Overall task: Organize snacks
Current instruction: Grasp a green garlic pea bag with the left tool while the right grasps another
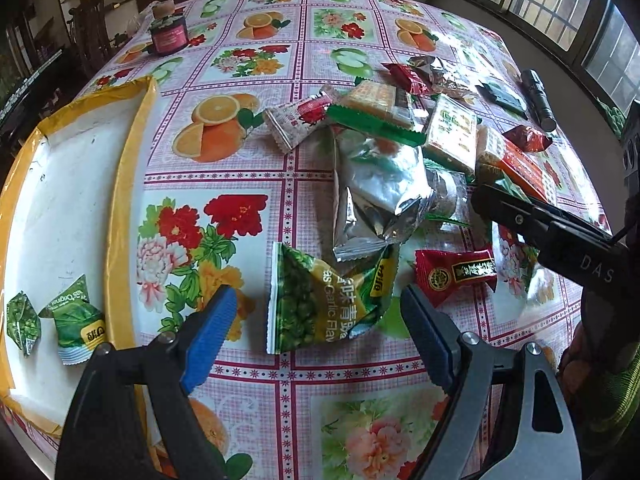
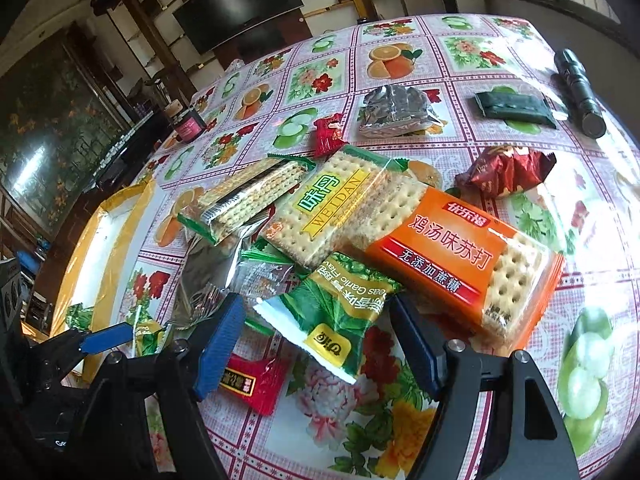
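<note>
While both of your grippers hover over the snack pile with nothing in them, you are at the picking stage of the sort. Your left gripper (image 1: 316, 312) stands with its jaws wide, and a green pea packet (image 1: 320, 304) lies flat on the tablecloth (image 1: 248, 32) right between its fingertips. Your right gripper (image 2: 316, 324) is just as wide open, framing another green pea packet (image 2: 340, 312) that leans on the orange cracker pack (image 2: 460, 256). The white tray (image 1: 132, 184) with the yellow rim sits to the left of the pile and already holds two small green packets (image 1: 76, 320), so I judge green pea packets belong there. The next move calls for lowering the left fingers to the cloth on both sides of the packet, closing on its flat body, not its crimped edge, then carrying it over the rim. Mind the silver foil bag (image 1: 376, 196) touching it behind.
</note>
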Tool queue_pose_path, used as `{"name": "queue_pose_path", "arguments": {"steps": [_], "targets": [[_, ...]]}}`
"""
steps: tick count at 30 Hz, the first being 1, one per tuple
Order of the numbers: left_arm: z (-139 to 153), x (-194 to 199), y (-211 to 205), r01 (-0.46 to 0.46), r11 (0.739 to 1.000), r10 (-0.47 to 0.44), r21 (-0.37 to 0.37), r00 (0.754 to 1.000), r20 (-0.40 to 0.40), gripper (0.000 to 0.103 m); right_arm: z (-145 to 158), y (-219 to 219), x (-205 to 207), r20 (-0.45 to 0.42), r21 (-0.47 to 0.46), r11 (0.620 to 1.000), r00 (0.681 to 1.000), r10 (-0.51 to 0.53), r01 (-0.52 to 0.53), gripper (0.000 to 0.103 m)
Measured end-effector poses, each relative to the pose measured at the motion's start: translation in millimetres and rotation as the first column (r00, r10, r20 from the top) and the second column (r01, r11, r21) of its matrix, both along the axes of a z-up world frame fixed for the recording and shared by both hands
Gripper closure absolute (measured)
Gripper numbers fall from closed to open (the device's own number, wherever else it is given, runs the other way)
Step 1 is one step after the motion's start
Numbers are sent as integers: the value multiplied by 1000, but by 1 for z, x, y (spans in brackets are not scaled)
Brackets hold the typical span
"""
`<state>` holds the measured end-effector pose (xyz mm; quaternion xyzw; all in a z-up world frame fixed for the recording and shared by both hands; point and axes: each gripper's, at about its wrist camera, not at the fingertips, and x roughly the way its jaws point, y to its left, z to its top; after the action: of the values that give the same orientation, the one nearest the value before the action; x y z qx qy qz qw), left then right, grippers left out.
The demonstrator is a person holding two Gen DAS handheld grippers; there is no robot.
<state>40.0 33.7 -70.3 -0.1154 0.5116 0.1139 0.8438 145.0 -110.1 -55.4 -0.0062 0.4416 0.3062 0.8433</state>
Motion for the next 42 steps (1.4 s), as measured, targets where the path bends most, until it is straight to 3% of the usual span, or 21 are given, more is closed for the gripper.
{"name": "queue_pose_path", "arguments": {"steps": [2, 3, 5, 10, 13, 15, 17, 20, 23, 28, 29, 32, 35, 37, 40, 42], "targets": [[-3, 2, 1, -4, 1000, 4, 5, 1000, -4, 25, 0, 3, 0, 32, -53, 999, 1000, 1, 1, 43], [-3, 2, 0, -9, 1000, 9, 24, 1000, -2, 28, 0, 1, 0, 41, -64, 998, 999, -4, 7, 57], [-1, 2, -2, -7, 999, 7, 48, 1000, 5, 49, -1, -5, 3, 31, -44, 999, 1000, -5, 7, 76], [1, 0, 0, -3, 1000, 3, 31, 1000, 15, 53, 4, -7, -1, 59, -34, 999, 998, 20, -18, 87], [1, -2, 6, -10, 1000, 10, -2, 1000, 17, 53, 5, -7, -3, 50, -39, 999, 998, 36, -34, 84], [1, -3, 8, -15, 1000, 15, -10, 1000, 19, 53, 4, -8, -5, 15, -21, 998, 998, 54, -53, 60], [1, -4, 9, -15, 1000, 15, -15, 1000, 21, 53, 10, -12, -16, 38, 2, 997, 997, 74, -74, 52], [0, -7, 8, -13, 1000, 14, -10, 999, 33, 52, 19, -15, -28, 89, 4, 997, 993, 75, -76, 51], [-1, -6, 6, -11, 1000, 11, 2, 1000, 29, 51, 24, -8, -21, 125, -10, 998, 990, 66, -66, 38], [-1, -8, 10, -13, 1000, 14, -25, 999, 40, 50, 5, -1, 19, -28, 14, 999, 999, -28, 29, 35], [-1, -9, 11, -14, 999, 15, -29, 999, 42, 50, 4, 1, 21, -17, 11, 1000, 999, -27, 28, 35], [-1, -9, 12, -13, 999, 15, -34, 999, 44, 50, 2, 11, 18, 36, -115, 993, 999, 1, 3, 36], [0, -9, 14, -11, 999, 14, -53, 999, 50, 50, 4, 0, 10, 42, -159, 987, 999, 12, -5, 37], [0, -9, 14, -11, 998, 14, -61, 998, 53, 50, 6, -14, 7, 6, -106, 994, 1000, -6, 7, 36], [-1, -9, 15, -10, 998, 13, -67, 998, 56, 49, 5, -25, 9, -103, 53, 998, 995, -8, 13, 36], [-1, -10, 16, -7, 997, 11, -71, 998, 57, 48, 6, -18, 15, -97, 59, 998, 995, -28, 33, 36]]}}
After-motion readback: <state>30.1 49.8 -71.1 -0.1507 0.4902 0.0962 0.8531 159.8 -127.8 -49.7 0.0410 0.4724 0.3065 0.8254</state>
